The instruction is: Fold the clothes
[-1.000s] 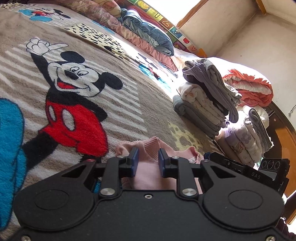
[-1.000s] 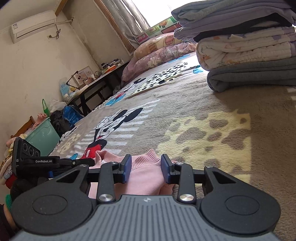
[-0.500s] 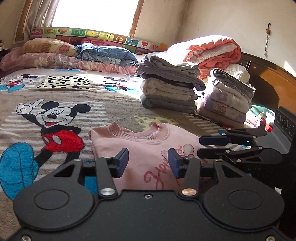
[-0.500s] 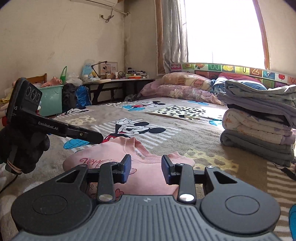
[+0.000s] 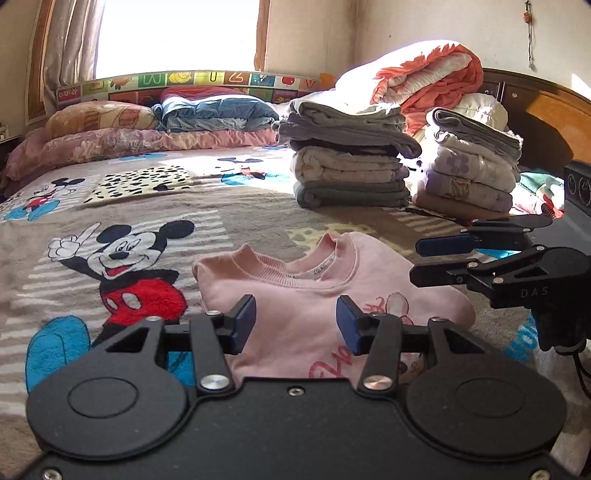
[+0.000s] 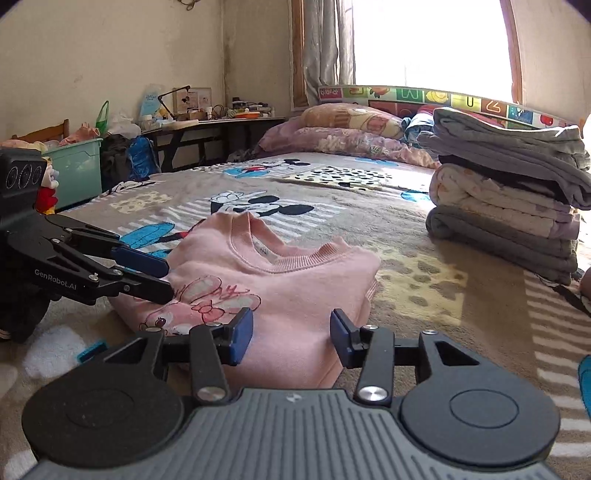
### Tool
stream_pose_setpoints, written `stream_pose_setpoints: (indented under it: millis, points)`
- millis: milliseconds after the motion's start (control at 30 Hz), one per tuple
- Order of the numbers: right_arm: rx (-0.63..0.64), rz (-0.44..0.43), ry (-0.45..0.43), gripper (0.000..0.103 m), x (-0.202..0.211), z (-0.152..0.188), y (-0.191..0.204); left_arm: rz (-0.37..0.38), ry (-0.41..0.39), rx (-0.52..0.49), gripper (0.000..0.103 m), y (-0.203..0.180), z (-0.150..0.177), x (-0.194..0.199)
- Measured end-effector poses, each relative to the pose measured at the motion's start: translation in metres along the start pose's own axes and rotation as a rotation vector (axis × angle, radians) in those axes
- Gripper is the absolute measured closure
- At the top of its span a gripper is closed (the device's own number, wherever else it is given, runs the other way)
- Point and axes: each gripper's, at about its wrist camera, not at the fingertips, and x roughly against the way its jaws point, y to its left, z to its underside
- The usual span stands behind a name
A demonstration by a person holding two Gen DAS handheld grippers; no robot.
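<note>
Fingers (image 5: 243, 325) of both grippers stand parted (jaws just widened), released above the pink sweatshirt (image 5: 306, 314)

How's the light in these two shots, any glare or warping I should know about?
Left wrist view: the window is blown out white, sun glares on the orange quilt, and fisheye bends the headboard. Right wrist view: the window is also overexposed, the pink sweatshirt stays sharp and evenly lit, and the corners darken.
</note>
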Motion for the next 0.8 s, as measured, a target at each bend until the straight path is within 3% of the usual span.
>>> stream_pose_setpoints:
  millis: [133, 233, 367, 467, 567, 800]
  points:
    - [0.075, -0.013, -0.063, 0.055, -0.017, -0.024, 0.002, -0.032, -0.041, -0.023, 0.055, 0.012, -0.018, -0.028]
    - [0.119, -0.011, -0.063, 0.054, -0.046, -0.035, -0.003, -0.027, -0.018, 0.025, 0.053, 0.025, -0.016, -0.047]
    - [0.087, 0.004, -0.022, 0.049, -0.072, -0.031, -0.021, -0.008, 0.076, 0.020, 0.050, 0.027, -0.005, -0.069]
    - [-0.024, -0.039, 0.024, 0.042, -0.080, -0.021, -0.038, 0.001, 0.129, 0.057, 0.050, 0.033, -0.001, -0.076]
    - [-0.112, -0.063, 0.057, 0.038, -0.086, -0.015, -0.051, -0.010, 0.142, 0.046, 0.049, 0.030, 0.002, -0.080]
    - [-0.100, -0.064, 0.084, 0.035, -0.090, -0.012, -0.047, -0.027, 0.130, 0.035, 0.048, 0.025, 0.000, -0.075]
